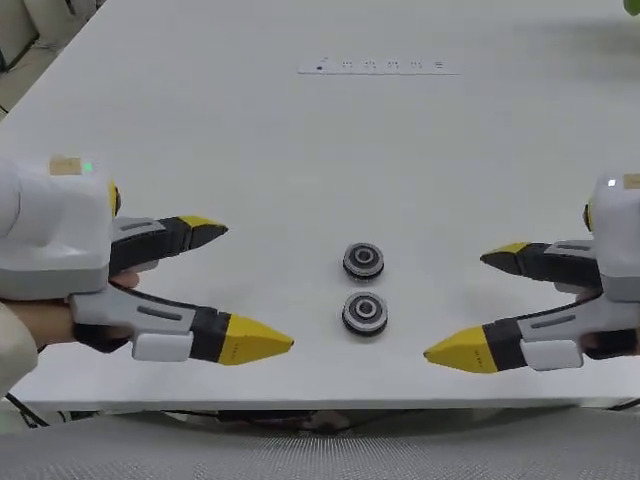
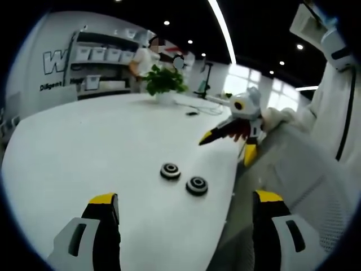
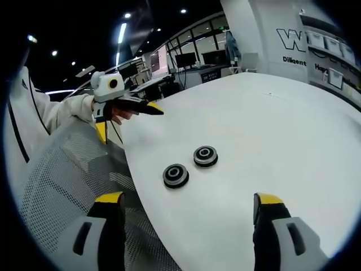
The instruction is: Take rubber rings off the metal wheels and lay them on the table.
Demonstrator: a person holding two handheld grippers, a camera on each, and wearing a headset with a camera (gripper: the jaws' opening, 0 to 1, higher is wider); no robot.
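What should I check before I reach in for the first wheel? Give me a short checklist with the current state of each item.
1. Left hand-held gripper open, nothing between its jaws: ok.
2. Right hand-held gripper open, nothing between its jaws: ok.
3. Far wheel and near wheel lying flat, apart from each other, between the two grippers: ok.
4. Rubber rings in place, a dark band round each wheel: ok.
5. How tightly the rings grip the wheels: cannot tell.
6. Bare table beside the wheels to lay the rings on: ok.
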